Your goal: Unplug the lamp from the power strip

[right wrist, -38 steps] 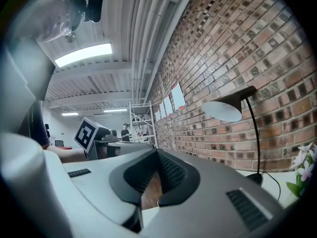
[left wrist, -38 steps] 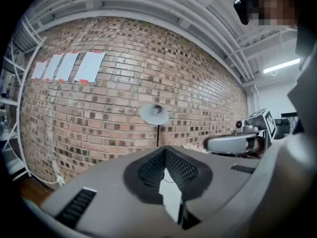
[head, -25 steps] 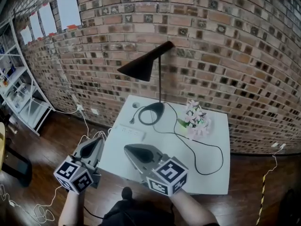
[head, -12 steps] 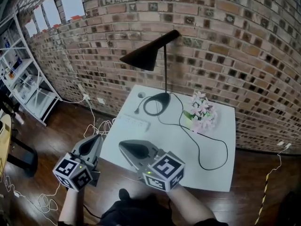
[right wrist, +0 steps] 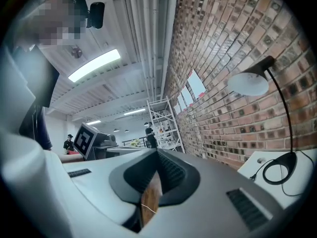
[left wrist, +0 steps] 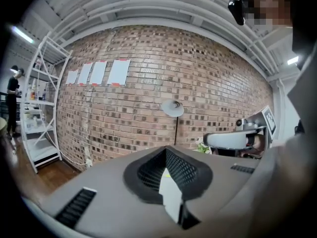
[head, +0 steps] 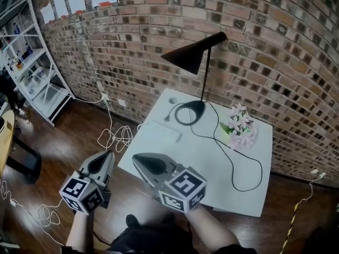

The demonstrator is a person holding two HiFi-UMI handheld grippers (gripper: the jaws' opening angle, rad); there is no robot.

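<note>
A black lamp (head: 192,58) stands at the back of the white table (head: 212,194). Its cord (head: 259,168) loops to the right. The plug end (head: 167,118) lies on the tabletop just beyond the white power strip (head: 165,132) and looks apart from it. My left gripper (head: 108,155) is shut and empty over the floor left of the table. My right gripper (head: 136,157) is shut and empty at the table's near left corner. The lamp (left wrist: 173,108) shows far off in the left gripper view. The lamp base (right wrist: 280,170) shows in the right gripper view.
Pink flowers (head: 241,127) sit at the table's right back. A brick wall runs behind, with a white rack (head: 42,83) at the left. White cables (head: 114,137) lie on the wooden floor, and a yellow-black cord (head: 294,221) trails at the right.
Both grippers have shifted left relative to the table. The right one was over the table's front and is now at its near left corner. The jaws have stayed shut.
</note>
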